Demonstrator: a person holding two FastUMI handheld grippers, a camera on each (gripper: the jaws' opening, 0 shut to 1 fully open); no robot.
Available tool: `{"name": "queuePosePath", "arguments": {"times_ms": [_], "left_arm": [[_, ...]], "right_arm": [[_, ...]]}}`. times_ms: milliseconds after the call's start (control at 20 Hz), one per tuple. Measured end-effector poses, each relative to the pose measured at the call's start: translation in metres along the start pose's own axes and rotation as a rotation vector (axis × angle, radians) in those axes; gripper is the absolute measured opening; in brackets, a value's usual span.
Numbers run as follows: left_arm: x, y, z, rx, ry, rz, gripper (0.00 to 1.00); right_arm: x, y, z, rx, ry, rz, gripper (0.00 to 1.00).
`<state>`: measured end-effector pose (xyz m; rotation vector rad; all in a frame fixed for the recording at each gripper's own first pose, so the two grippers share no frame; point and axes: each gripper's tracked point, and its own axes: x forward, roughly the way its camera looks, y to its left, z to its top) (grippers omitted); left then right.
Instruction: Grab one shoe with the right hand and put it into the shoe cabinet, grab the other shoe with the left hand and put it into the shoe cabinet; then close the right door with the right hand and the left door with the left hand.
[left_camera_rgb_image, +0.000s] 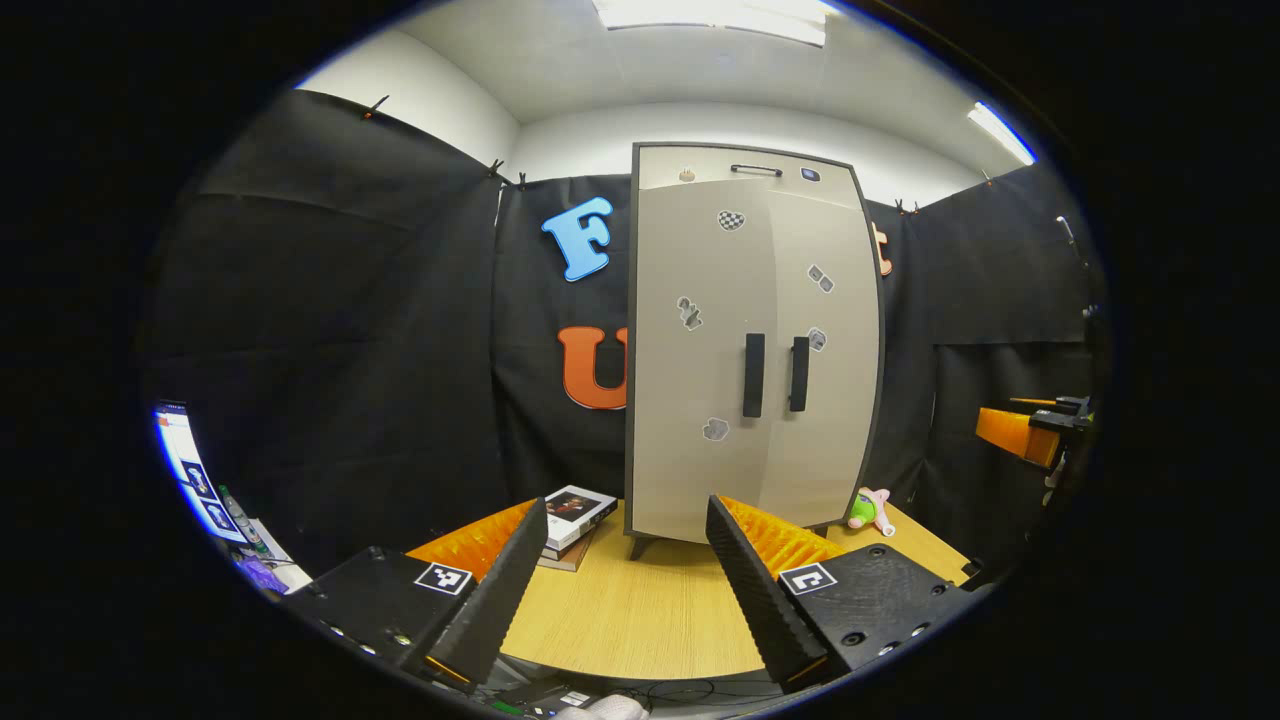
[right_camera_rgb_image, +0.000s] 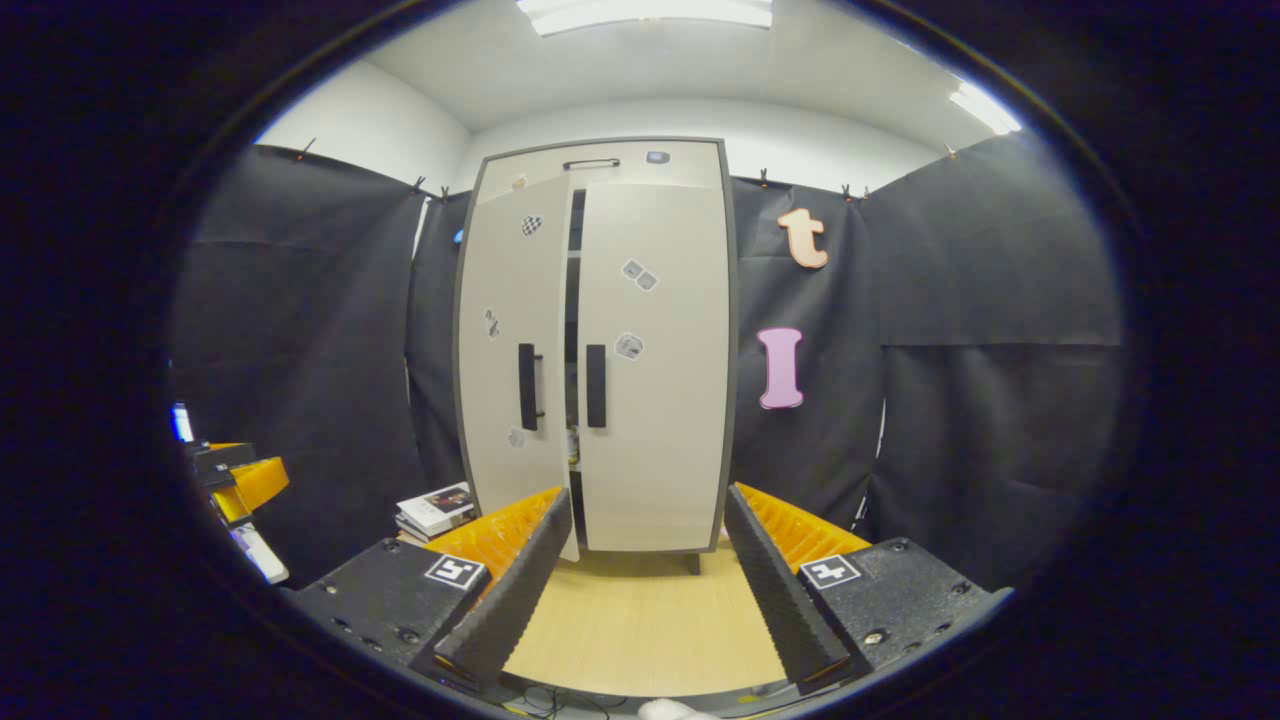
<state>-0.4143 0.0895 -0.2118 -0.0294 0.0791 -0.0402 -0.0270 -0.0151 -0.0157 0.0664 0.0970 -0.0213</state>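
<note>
Across the wooden table (right_camera_rgb_image: 640, 620), the cabinet's left door (right_camera_rgb_image: 515, 370) stands slightly ajar straight ahead of the left gripper (left_camera_rgb_image: 620, 580), both grippers spread wide and empty.

Recording booth, black cloth walls (right_camera_rgb_image: 980, 300), ceiling lights (right_camera_rgb_image: 645, 12)

Ceiling lights (left_camera_rgb_image: 715, 15) are glowing overhead, washing out to white glare at the top of both views. The cabinet (left_camera_rgb_image: 750, 340) and table (left_camera_rgb_image: 640, 610) are showing evenly lit and sharp, with soft shadows lying under the cabinet. The black cloth walls are soaking up light. Fisheye distortion is bowing straight edges outward, and detail is smearing slightly toward the rims.
</note>
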Motion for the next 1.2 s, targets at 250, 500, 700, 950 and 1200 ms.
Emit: {"name": "queuePosePath", "arguments": {"times_ms": [250,500,700,950,1200], "left_arm": [[0.007,-0.031,0.004,-0.01,-0.001,-0.009,0.95],[0.016,-0.052,0.013,0.007,-0.008,-0.029,0.95],[0.018,-0.062,0.013,0.002,-0.004,-0.043,0.95],[0.018,-0.055,0.012,-0.001,0.001,-0.028,0.95],[0.016,-0.041,0.005,0.002,0.013,-0.002,0.96]], "right_arm": [[0.001,-0.013,0.002,-0.009,0.008,0.024,1.0],[0.002,-0.028,0.006,0.002,-0.002,0.028,1.0],[0.004,-0.03,0.004,-0.001,0.005,0.035,1.0],[0.004,-0.02,0.002,0.007,0.012,0.052,0.99],[0.004,-0.012,0.009,0.011,-0.005,0.065,1.0]]}}
